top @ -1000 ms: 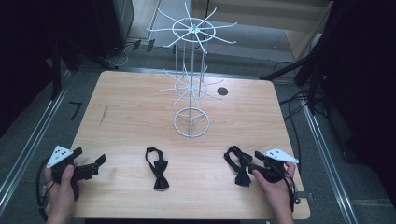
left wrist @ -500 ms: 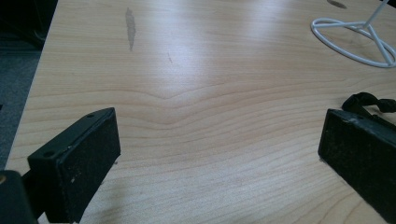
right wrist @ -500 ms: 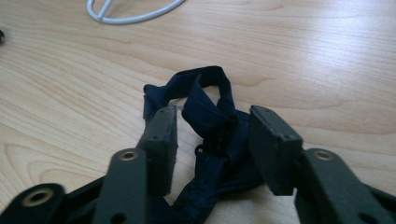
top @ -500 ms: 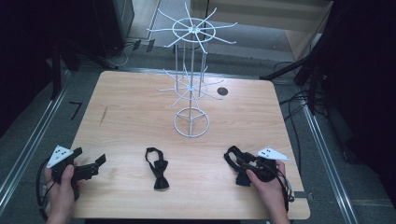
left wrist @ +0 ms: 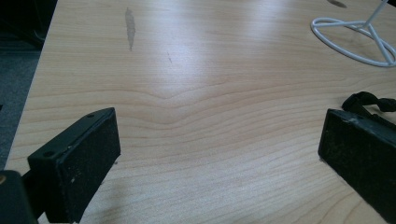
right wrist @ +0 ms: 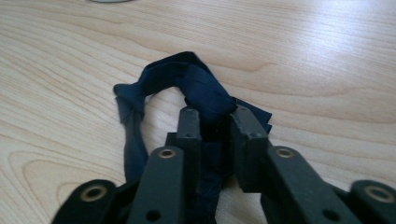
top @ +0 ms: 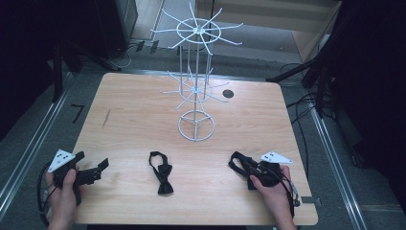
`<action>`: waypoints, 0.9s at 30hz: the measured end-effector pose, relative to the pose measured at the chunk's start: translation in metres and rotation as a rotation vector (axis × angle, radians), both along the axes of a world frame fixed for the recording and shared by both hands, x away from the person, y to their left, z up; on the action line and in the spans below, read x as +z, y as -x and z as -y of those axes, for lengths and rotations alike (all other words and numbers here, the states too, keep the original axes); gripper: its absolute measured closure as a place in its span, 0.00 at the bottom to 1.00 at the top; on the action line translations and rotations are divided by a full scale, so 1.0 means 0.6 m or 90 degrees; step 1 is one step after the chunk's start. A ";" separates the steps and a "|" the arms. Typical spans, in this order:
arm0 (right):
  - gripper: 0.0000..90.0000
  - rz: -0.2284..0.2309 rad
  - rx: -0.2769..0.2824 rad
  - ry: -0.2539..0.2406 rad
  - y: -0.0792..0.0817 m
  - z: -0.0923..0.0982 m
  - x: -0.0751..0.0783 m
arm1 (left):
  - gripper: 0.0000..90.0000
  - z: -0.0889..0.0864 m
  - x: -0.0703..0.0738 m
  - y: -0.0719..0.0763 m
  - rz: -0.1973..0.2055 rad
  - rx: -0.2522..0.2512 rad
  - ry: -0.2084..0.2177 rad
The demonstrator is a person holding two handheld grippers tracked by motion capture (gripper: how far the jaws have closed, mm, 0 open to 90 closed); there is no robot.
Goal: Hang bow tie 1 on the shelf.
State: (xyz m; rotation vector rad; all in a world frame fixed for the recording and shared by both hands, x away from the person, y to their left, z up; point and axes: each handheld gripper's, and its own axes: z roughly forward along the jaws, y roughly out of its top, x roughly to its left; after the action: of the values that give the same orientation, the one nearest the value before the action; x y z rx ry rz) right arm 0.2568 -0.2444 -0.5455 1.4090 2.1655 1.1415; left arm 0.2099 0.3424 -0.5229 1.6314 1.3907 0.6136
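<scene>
The pale wood-grain table with rounded corners stands on a grey floor, dark cabinets and trailing cables around it. The tall white wire display rack with its ring base is the landmark here.

Nearest me, on the near side of the rack and to its right, the right hand-held gripper has just been closing its jaws, and they are clamped on a dark navy fabric bow tie with its strap looped out ahead on the wood. On the near side of the rack and well to its left, the left hand-held gripper rests at the table edge with jaws wide apart, nothing between them. Between the two, just short of the rack's base, lies a second black bow tie.

Count: two bow ties, two grippers, one rack. Beyond the rack sits one small dark round hole in the tabletop.
</scene>
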 end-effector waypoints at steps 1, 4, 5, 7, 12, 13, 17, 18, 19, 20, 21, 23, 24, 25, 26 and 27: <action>0.90 0.000 0.001 0.004 -0.001 0.000 0.001 | 0.00 0.000 0.000 0.000 0.001 0.000 0.000; 0.94 -0.001 0.001 0.010 0.001 -0.002 0.004 | 0.00 0.000 0.000 0.000 -0.001 0.002 0.000; 0.94 0.004 0.006 0.013 0.001 -0.002 0.005 | 0.00 0.000 0.000 0.000 -0.002 0.002 0.000; 0.95 0.014 0.005 0.013 0.003 -0.004 0.008 | 0.00 -0.001 0.000 0.000 -0.004 0.003 0.001; 0.95 0.047 0.003 0.004 0.010 -0.005 0.021 | 0.00 -0.001 0.000 0.000 -0.003 0.002 0.001; 0.95 0.052 0.000 0.003 0.011 -0.005 0.022 | 0.00 0.000 0.000 0.000 -0.002 0.001 0.000; 0.95 0.073 -0.003 -0.013 0.016 -0.008 0.032 | 0.00 0.000 0.000 0.000 -0.001 0.002 -0.004; 0.95 0.075 -0.005 -0.017 0.017 -0.008 0.034 | 0.00 0.000 0.000 0.000 -0.001 0.001 -0.005; 0.95 0.078 -0.007 -0.023 0.018 -0.009 0.036 | 0.00 0.001 0.000 0.000 -0.001 0.001 -0.005; 0.95 0.085 -0.007 -0.025 0.018 -0.010 0.038 | 0.00 0.001 0.000 0.000 -0.002 0.001 -0.004; 0.95 0.087 -0.008 -0.026 0.019 -0.010 0.040 | 0.00 0.001 0.000 0.000 -0.002 0.000 -0.004; 0.95 0.093 -0.010 -0.033 0.019 -0.011 0.044 | 0.00 0.001 0.000 -0.001 -0.003 0.000 -0.004; 0.95 0.094 -0.013 -0.037 0.019 -0.011 0.045 | 0.00 0.001 0.000 -0.001 -0.003 0.000 -0.004; 0.95 0.095 -0.017 -0.043 0.019 -0.011 0.047 | 0.00 0.000 0.000 0.000 0.000 0.001 -0.003; 0.95 0.095 -0.020 -0.048 0.019 -0.012 0.048 | 0.00 0.001 0.000 0.000 0.002 0.003 -0.002; 0.95 0.094 -0.023 -0.056 0.020 -0.012 0.050 | 0.00 0.001 0.000 0.000 0.004 0.003 -0.001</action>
State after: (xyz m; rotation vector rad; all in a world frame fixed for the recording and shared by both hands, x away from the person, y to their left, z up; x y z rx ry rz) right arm 0.2447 -0.2373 -0.5153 1.3484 2.0029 1.2981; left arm 0.2102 0.3421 -0.5228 1.6259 1.3907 0.6216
